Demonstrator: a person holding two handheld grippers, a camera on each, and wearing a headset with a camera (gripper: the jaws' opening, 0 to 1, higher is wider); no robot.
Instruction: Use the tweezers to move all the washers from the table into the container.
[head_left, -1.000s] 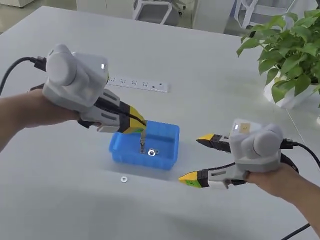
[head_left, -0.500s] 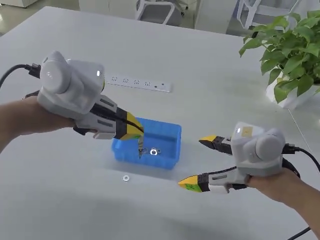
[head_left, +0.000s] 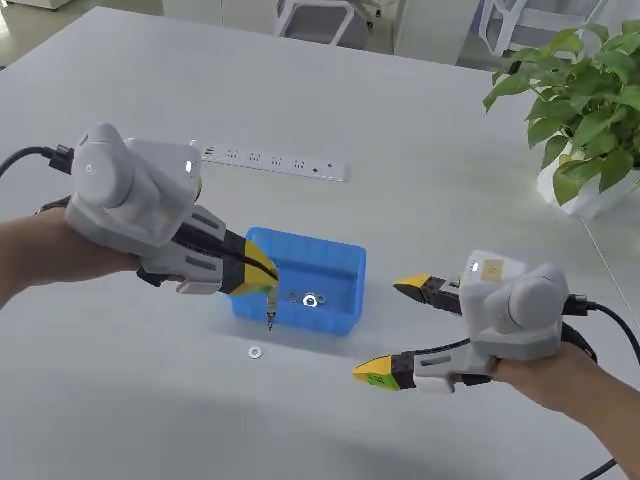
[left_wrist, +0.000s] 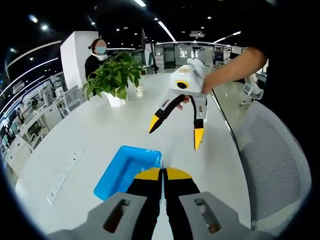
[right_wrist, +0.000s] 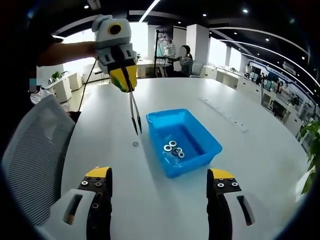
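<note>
Blue container (right_wrist: 194, 164) is holding about four washers (right_wrist: 172, 147), so I'm judging the job nearly done. One last washer (head_left: 255, 352) is lying on the surface (head_left: 140, 410) just near of it. My left gripper (head_left: 262, 272) is clamping the tweezers (head_left: 270, 312); my right gripper (head_left: 385, 330) is gaping, empty.

my bench is a wide pale grey table (head_left: 450, 180) with a white power strip (head_left: 270, 160) lying on it and a potted plant (head_left: 580, 90) at its far right. white chairs (head_left: 315, 20) stand beyond it; long ceiling lights (left_wrist: 165, 27) run over the open office.
</note>
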